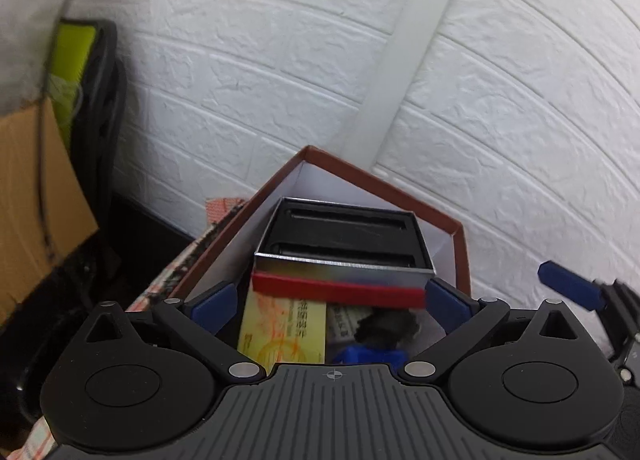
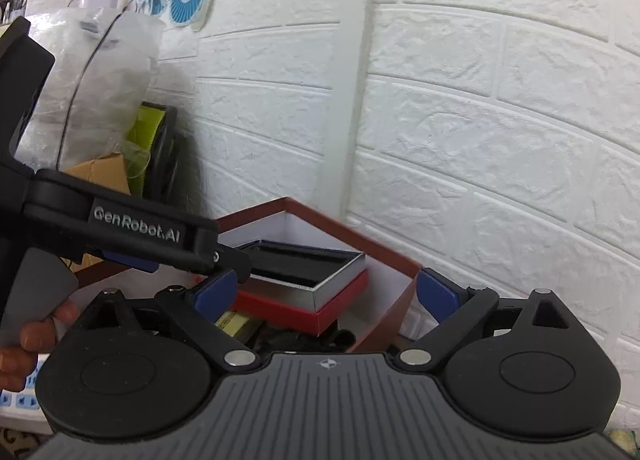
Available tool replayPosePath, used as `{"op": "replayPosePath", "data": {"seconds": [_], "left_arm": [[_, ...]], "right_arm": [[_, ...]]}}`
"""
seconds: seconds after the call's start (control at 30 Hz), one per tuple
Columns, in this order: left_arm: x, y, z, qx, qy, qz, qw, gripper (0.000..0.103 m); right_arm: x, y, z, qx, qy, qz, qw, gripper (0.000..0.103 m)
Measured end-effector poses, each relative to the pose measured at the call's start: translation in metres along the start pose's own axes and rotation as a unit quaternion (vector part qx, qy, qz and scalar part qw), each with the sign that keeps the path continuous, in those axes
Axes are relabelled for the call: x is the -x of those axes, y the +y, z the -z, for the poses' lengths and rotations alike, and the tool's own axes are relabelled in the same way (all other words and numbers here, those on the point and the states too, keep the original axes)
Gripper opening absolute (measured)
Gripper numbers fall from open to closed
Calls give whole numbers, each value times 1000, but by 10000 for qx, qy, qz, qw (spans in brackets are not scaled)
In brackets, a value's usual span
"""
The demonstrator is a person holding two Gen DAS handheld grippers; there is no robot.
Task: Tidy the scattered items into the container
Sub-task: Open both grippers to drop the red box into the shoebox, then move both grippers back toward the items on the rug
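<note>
**Both grippers spread over the filled box**

The left gripper hangs over the box, a brown-rimmed, white-walled container against the white brick wall. Its blue fingers stand wide apart. Between them, seen from the left wrist, lies the tray: a silver-walled case with a black lining and a red base, sitting inside the box. The fingers flank the tray's near red edge on either side; whether the pads touch it I cannot tell. Below the tray, nearer the camera, sit a yellow card, a dark lump and something blue, all within the box walls.

From the right wrist, the right gripper also has its fingers well apart, holding nothing. The tray lies between and beyond them, tilted a little in the box. The right finger sits just outside the box's near corner; the left one is near the tray's red base. The left gripper reaches in from the left over the box rim, with a hand on its grip.

A cardboard carton and a green-and-black object stand to the left by the wall.
</note>
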State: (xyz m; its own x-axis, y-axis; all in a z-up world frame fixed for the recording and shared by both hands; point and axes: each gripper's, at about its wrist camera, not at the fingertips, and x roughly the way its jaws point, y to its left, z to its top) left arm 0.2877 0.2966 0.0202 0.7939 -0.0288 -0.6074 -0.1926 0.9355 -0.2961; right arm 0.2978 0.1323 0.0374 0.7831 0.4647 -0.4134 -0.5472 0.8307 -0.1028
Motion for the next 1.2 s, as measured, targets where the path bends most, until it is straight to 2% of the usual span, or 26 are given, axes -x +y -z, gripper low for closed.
{"op": "replayPosePath", "data": {"seconds": [0.27,0.5,0.8,1.03,1.2], "left_arm": [[55,-33,34,-409,-87,-243,9988,103],[97,-67,58,-506,-177,-106,9985,103],[147,-118,96,-753,-323,158,9965,103],[175,-156,138,-927,-413,376,9941,103],[176,-174,179,-858,-272,639,9939,103]], "right_arm": [[54,7,11,371,39,62,9993,101],[110,-1,21,417,-62,175,9990,101],[188,-21,44,168,-239,242,9993,101],[247,-33,74,267,-342,395,9983,102],[277,-39,104,295,-375,698,9964,102]]}}
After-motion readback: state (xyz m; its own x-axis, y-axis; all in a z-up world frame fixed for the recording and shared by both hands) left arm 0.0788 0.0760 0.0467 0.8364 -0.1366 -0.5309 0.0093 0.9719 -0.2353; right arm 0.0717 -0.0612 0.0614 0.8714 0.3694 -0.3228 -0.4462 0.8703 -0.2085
